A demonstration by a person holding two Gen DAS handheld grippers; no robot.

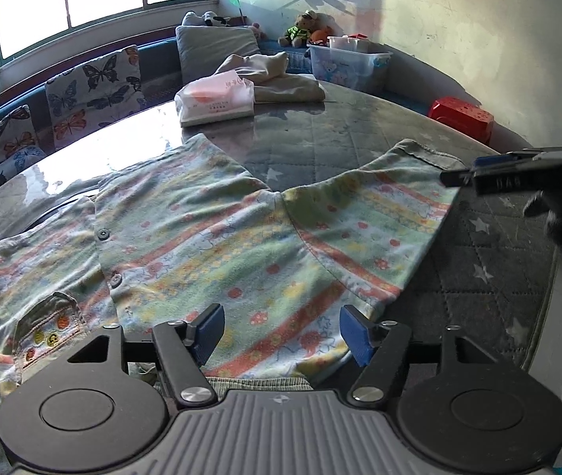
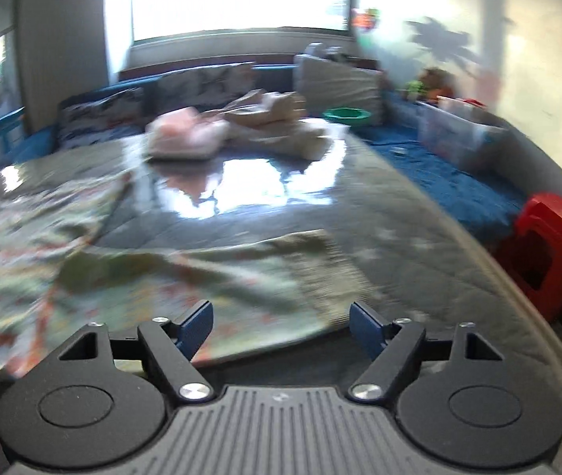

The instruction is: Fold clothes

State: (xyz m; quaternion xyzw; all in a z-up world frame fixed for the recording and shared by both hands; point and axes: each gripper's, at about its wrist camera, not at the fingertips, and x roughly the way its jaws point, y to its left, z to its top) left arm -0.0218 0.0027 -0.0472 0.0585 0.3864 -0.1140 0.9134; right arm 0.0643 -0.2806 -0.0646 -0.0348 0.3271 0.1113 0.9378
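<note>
- Closest to us in the left wrist view, our left gripper (image 1: 282, 330) fills the bottom of the frame, its blue-padded fingers (image 1: 210, 330) spread wide with nothing between them.
- Just beyond those fingers lies a child's striped shirt (image 1: 201, 245), pastel green, orange and yellow, spread across the middle of the frame on a round quilted grey table (image 1: 320, 130).
- One shirt sleeve (image 1: 383, 198) reaches toward the right edge of the frame, where our right gripper (image 1: 474, 174) enters from the side, close to the cuff; we cannot tell from here whether it touches.
- At the upper centre of the table sit a pink tissue pack (image 1: 215, 99) and a beige folded garment (image 1: 277, 79).
- From the blurred right wrist view, our right gripper (image 2: 281, 330) shows its fingers spread apart, with the sleeve (image 2: 249, 277) lying just ahead of them.
</note>
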